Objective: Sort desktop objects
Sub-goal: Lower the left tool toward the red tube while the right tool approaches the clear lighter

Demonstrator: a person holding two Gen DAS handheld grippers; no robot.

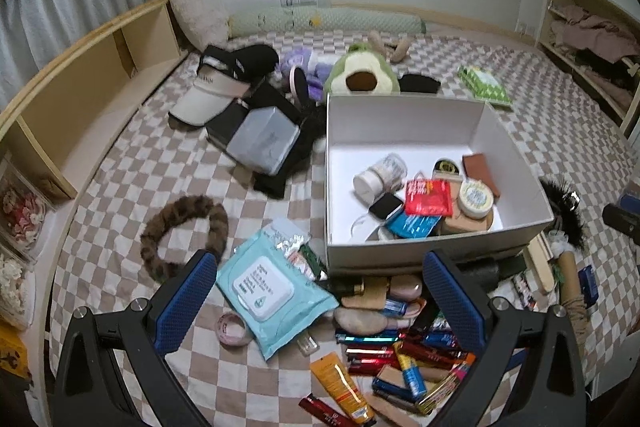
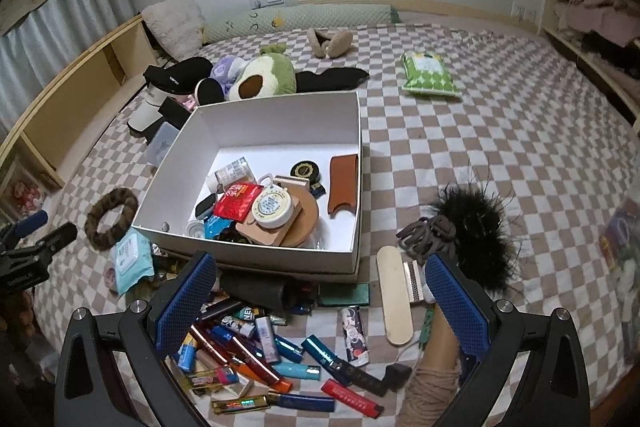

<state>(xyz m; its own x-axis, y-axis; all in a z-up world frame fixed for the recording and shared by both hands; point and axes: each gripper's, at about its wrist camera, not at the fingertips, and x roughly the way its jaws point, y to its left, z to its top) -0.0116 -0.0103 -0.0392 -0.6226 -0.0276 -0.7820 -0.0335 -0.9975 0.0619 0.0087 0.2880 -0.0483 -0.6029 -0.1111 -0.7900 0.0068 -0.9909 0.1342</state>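
Both grippers empty above the clutter on the checkered bed

White box (image 2: 256, 131) sits mid-bed, partly filled; lighters (image 2: 256, 343) lie heaped before its near wall. Left gripper (image 1: 320, 303) and right gripper (image 2: 320, 303) hover wide open, holding nothing. Pick one lighter from the heap's edge, gripping across its narrow sides.

We count one white box (image 2: 256, 239) on the checked bedcover, one blue pack of wet wipes (image 1: 272, 291) and one green patterned pack (image 2: 430, 77). We see two caps (image 1: 224, 79), one avocado plush toy (image 2: 264, 77), one brown furry headband (image 1: 182, 227) and one black feathery clip (image 2: 476, 227). The lighters (image 2: 296, 351) lie heaped, too many for us to count surely.
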